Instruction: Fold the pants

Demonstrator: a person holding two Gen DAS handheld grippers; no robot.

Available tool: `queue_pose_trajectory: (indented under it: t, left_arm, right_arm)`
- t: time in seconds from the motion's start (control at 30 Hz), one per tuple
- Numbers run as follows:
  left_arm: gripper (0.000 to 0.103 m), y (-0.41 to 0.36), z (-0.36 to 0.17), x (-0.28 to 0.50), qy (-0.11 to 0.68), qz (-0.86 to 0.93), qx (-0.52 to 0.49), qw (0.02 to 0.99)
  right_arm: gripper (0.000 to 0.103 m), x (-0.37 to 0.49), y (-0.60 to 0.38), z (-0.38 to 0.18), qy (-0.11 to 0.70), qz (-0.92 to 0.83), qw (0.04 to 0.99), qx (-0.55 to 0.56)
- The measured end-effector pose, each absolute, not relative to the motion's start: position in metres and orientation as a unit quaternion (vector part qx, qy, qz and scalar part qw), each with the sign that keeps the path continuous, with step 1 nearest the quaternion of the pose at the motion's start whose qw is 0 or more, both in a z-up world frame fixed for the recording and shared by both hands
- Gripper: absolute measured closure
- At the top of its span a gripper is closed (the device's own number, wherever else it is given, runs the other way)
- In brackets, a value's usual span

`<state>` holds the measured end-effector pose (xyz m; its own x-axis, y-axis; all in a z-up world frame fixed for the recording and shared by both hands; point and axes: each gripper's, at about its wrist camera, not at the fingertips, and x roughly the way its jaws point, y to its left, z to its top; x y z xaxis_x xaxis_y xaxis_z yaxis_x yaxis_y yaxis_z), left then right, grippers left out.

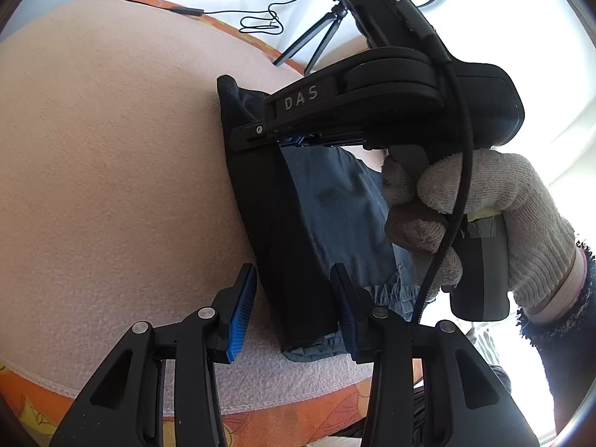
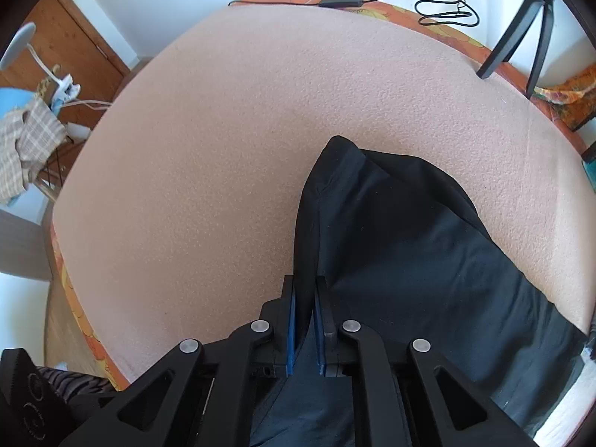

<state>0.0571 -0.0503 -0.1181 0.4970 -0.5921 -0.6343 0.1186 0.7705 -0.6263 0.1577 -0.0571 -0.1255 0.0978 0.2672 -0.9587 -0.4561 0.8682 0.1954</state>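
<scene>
The jaws of the right gripper [image 2: 303, 320] are pinched on a raised fold of the pants [image 2: 402, 246]; the jaws of the left gripper [image 1: 294, 316] stand apart, straddling the near end of the cloth without clamping it. The dark pants lie as a narrow folded strip on the pink blanket [image 1: 111, 167], near its right side. Lengthwise folding looks done; a further fold to shorten the strip probably remains. A tripod [image 2: 521, 33] stands far right.

Dark navy pants [image 2: 402, 253] – pale pink blanket [image 2: 242, 141], orange floral sheet [image 1: 260, 413] – black tools' pads [image 1: 238, 320] blue.
</scene>
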Motion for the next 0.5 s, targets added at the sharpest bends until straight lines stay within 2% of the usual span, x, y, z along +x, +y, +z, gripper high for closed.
queue_pose_trajectory:
  t: [0.23, 0.5]
  left_arm:
    - [0.070, -0.067, -0.098, 0.049, 0.413, -0.268, -0.229, 0.840]
    - [0.070, -0.085, -0.081, 0.052, 0.398, -0.303, -0.217, 0.838]
  right_arm:
    - [0.101, 0.156, -0.116, -0.108, 0.585, 0.269, 0.761, 0.077]
    - [0.102, 0.146, -0.162, -0.086, 0.533, 0.277, 0.782, 0.170]
